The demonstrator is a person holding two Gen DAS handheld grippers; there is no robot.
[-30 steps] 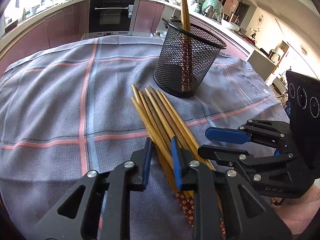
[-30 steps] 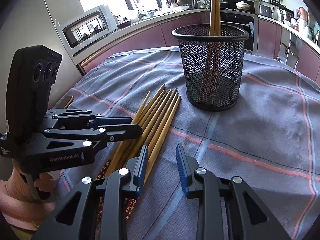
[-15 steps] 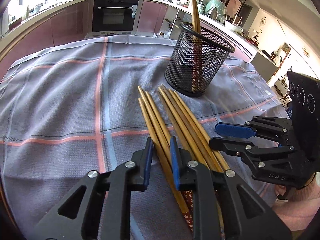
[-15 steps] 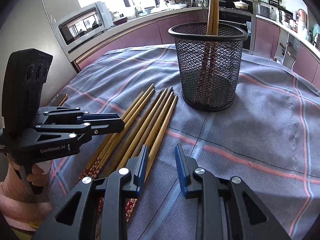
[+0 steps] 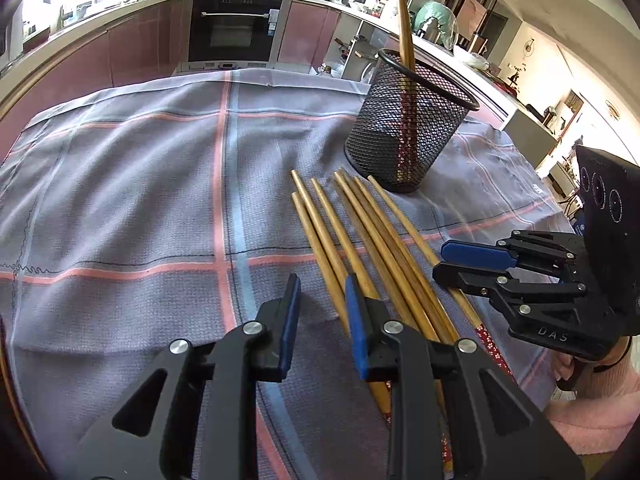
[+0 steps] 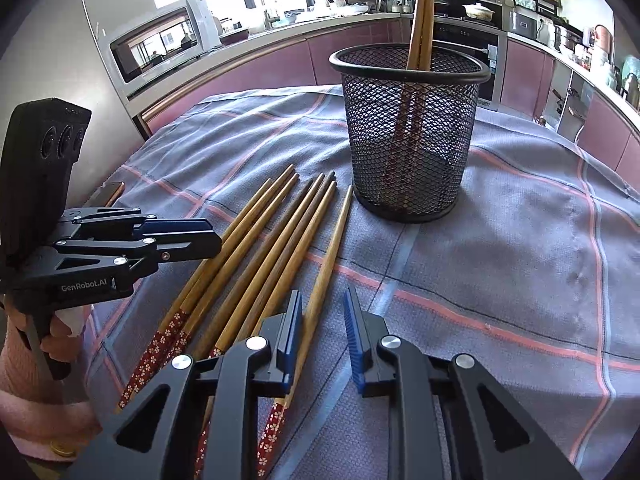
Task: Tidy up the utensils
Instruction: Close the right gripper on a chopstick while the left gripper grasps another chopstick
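Several wooden chopsticks [image 5: 360,236] with red flowered handles lie fanned on the checked cloth, also in the right wrist view [image 6: 280,248]. A black mesh holder [image 5: 408,128] stands upright behind them with two chopsticks [image 6: 420,20] inside; it also shows in the right wrist view [image 6: 408,132]. My left gripper [image 5: 320,312] is open and empty, just left of the bundle. My right gripper [image 6: 322,328] is open and empty; the rightmost loose chopstick [image 6: 332,248] runs under its left finger. Each gripper shows in the other's view, the right [image 5: 456,260] and the left [image 6: 208,232].
The grey cloth [image 5: 140,200] with pink and blue stripes covers the table. Kitchen counters, an oven [image 5: 236,28] and a microwave [image 6: 160,40] ring the room behind. A phone-like object [image 6: 108,194] lies at the table's left edge.
My left gripper has shifted left off the chopstick bundle, which now lies to its right. The right gripper moved slightly closer to the holder, and one chopstick now lies apart on the right.
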